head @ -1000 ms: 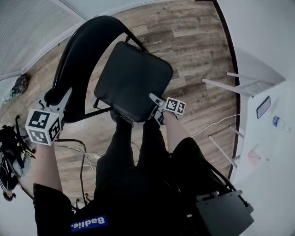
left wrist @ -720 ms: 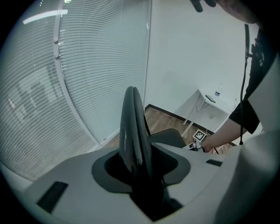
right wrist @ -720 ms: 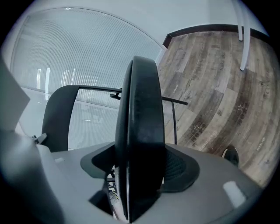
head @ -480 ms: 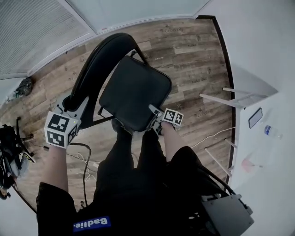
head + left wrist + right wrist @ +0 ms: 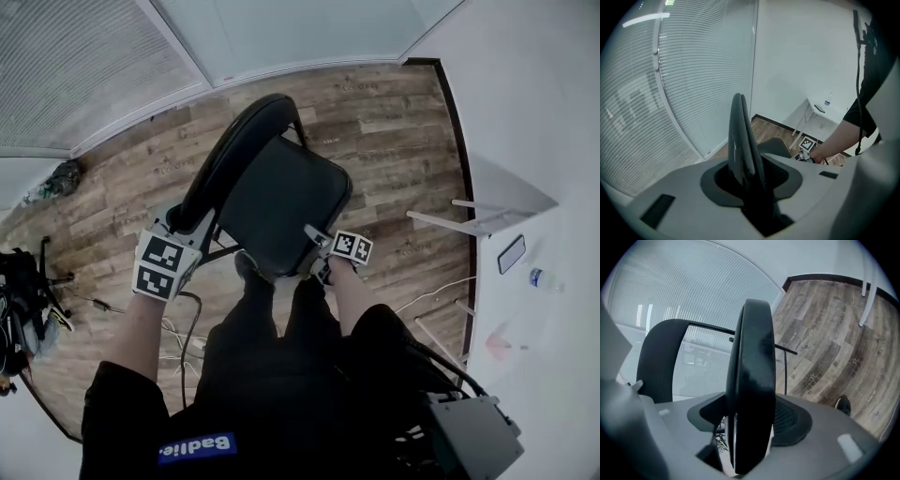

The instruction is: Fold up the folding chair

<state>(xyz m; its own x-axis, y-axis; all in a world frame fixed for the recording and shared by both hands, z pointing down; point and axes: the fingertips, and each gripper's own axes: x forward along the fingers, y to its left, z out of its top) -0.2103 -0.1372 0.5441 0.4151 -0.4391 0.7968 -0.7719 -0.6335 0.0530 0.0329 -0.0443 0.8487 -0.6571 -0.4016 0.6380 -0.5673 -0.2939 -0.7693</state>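
Folding chair (image 5: 281,187) gripped at backrest (image 5: 230,155) and seat (image 5: 291,206)
Left gripper (image 5: 187,223) jaws, just closing, clench the backrest edge; right gripper (image 5: 315,247) jaws, closing too, clench the seat's front edge

Both arms are reaching down; the left gripper (image 5: 190,230) is clamping the chair back (image 5: 234,150), the right gripper (image 5: 315,246) the seat (image 5: 281,197), jaws just closing further

A brown wood-plank floor (image 5: 394,122) runs up to white slatted window blinds (image 5: 66,66) and a white wall edged by a dark skirting board (image 5: 461,150). At the right, a white worktop (image 5: 562,375) carries a dark flat phone (image 5: 512,253) and, near it, a clear plastic bottle (image 5: 541,278). Loose cables (image 5: 173,333) lie on the floor at the left, near some black gear (image 5: 23,309).
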